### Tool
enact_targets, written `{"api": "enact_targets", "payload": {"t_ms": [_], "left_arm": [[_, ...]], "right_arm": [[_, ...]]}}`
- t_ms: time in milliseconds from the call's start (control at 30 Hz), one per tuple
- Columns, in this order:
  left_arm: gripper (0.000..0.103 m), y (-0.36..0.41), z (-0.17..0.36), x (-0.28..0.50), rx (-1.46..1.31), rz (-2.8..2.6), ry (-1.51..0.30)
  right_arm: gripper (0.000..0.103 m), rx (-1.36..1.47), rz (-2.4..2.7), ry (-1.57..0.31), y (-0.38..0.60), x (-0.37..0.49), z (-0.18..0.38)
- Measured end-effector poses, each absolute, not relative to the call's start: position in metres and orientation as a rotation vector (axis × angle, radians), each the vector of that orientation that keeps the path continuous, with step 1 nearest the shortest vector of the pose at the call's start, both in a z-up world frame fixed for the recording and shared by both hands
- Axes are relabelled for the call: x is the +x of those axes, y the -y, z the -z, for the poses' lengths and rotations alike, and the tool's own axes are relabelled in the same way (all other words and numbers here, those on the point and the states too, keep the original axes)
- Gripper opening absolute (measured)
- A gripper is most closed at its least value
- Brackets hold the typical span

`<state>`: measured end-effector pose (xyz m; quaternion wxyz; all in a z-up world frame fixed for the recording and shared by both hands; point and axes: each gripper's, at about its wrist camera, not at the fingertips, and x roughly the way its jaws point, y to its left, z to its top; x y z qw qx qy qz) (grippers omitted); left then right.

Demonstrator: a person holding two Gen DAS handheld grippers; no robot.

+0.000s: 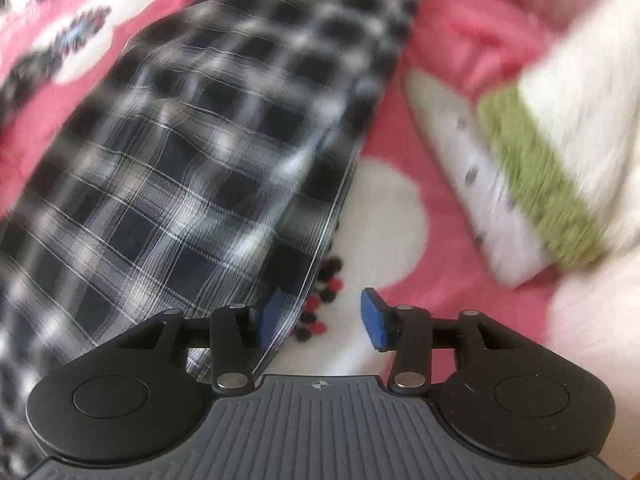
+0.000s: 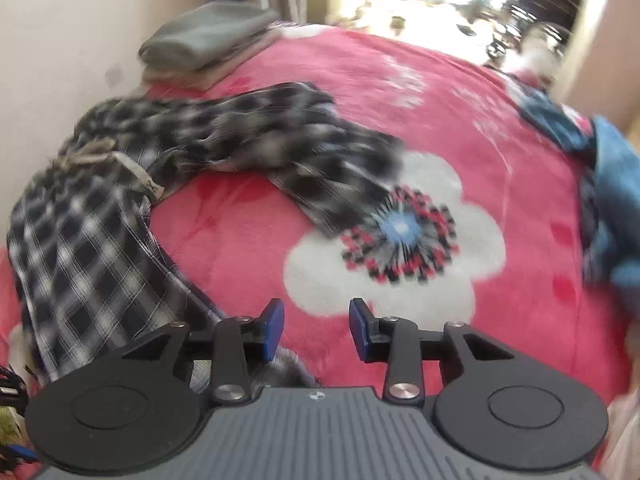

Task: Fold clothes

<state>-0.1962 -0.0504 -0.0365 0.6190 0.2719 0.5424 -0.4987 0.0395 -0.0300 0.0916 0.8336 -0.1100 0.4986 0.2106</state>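
Nearest, the left gripper [image 1: 320,320] hangs with its blue pads spread wide and nothing between them, the hem of the plaid shirt [image 1: 192,152] running just inside its left pad [image 1: 269,320]. Likewise the right gripper [image 2: 316,330] stands wide and empty over the pink flowered blanket [image 2: 500,160], the shirt's lower edge just to its left. Farther out the shirt [image 2: 120,208] lies rumpled, one sleeve [image 2: 328,168] flung across the white flower, unfolded. Judging by this, the step is getting a hold before spreading; next, each gripper needs to close on an edge. Beyond lies a grey folded pile [image 2: 208,40].
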Motion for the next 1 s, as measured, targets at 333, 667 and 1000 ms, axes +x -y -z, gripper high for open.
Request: {"api": "enact_targets", "payload": {"t_ms": [333,667,1000], "left_arm": [[0.053,0.054,0.028,-0.127,0.584,1.395,-1.486],[0.048,0.017,0.059,-0.102,0.507,1.33,-1.541],[0.048,-0.009,0.081,-0.148,0.443,1.162,-1.491]], "right_arm": [[0.038,-0.359,-0.727,-1.098,-0.109,0.108,-0.054],[0.036,-0.108,-0.787,-1.075,-0.065,0.136,-0.066],[0.036,0.061,-0.866,-1.047,-0.06,0.1,-0.012]]}}
